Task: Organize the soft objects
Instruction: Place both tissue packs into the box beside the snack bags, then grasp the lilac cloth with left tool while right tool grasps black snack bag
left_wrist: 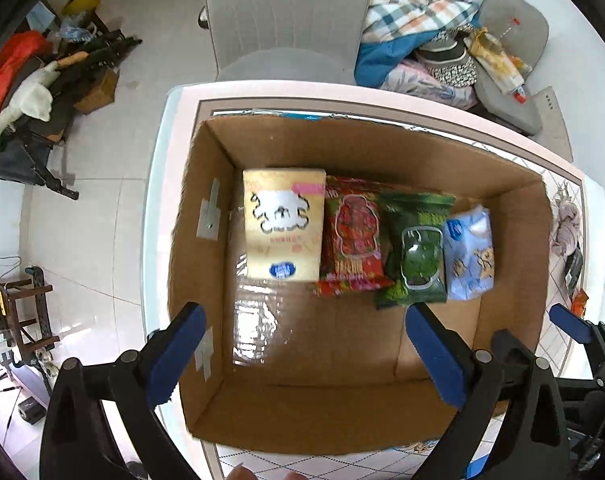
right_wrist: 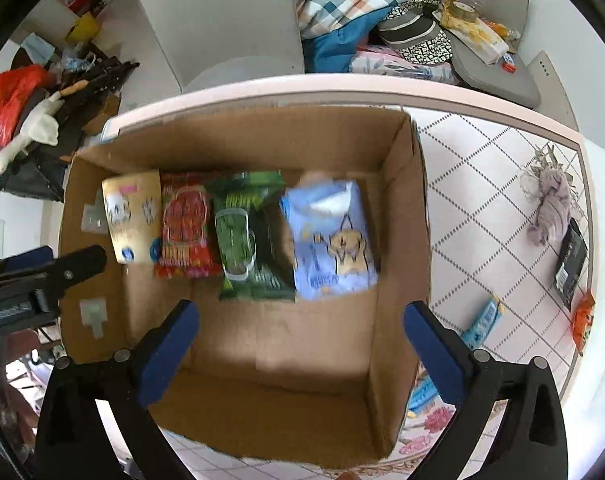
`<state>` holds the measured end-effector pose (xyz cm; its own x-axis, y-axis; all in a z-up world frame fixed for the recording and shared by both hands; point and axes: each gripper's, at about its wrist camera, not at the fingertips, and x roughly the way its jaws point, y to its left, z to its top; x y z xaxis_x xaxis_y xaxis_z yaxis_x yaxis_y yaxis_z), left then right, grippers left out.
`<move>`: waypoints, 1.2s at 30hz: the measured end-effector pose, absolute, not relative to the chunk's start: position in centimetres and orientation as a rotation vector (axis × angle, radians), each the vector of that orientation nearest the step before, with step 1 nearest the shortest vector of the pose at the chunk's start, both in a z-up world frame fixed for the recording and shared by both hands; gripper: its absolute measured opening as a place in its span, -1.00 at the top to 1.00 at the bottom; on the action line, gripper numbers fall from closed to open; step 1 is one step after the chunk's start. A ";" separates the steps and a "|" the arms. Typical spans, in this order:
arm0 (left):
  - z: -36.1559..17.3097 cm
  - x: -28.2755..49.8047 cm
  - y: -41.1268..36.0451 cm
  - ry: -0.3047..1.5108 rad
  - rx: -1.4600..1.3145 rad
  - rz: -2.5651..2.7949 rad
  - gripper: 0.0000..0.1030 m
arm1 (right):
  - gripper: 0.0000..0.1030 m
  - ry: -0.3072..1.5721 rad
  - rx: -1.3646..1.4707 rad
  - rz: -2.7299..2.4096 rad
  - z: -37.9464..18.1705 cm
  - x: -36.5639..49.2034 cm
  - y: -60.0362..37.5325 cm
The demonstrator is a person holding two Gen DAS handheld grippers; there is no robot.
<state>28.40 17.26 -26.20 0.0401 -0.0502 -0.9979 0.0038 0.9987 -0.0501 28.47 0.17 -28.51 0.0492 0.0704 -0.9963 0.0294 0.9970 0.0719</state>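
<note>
Left wrist view: left tongs [left_wrist: 302, 354] wide open, nothing held, pointing down over the cardboard box [left_wrist: 206, 264] on the worktop [left_wrist: 162, 208]. Four soft packs side by side in a row along the far part of the box floor: yellow pack [left_wrist: 284, 224], red pack [left_wrist: 356, 232], green pack [left_wrist: 416, 248], blue pack [left_wrist: 468, 252]. Near half of the box floor bare. Edge of the right tongs [left_wrist: 574, 326] just past the box wall. Could go wrong: reaching down again and bumping the row, so the packs slide crooked or tip onto each other. Could also knock the thin box wall with a blue pad and shove the whole box.

Right wrist view: right tongs [right_wrist: 300, 346] wide open too, empty, above the bare box floor. Blue pack [right_wrist: 330, 236] looking a bit blurry and bulging, leaning against the green pack [right_wrist: 250, 236]. Might flop over, being soft and not flat. More things out on the worktop [right_wrist: 482, 208]: a light blue packet [right_wrist: 480, 322], an orange packet [right_wrist: 582, 320], a black packet [right_wrist: 570, 264], a purple cloth [right_wrist: 548, 204]. Orange one right by the worktop edge, so a clumsy grab could push it off to the floor. Soft packs squish, so a pinch at a corner could let one slip out on the way to the box.
</note>
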 end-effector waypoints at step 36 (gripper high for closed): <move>-11.7 12.2 10.4 1.187 0.020 -0.031 -0.99 | -1.00 1.252 0.176 0.147 -14.8 11.8 -6.0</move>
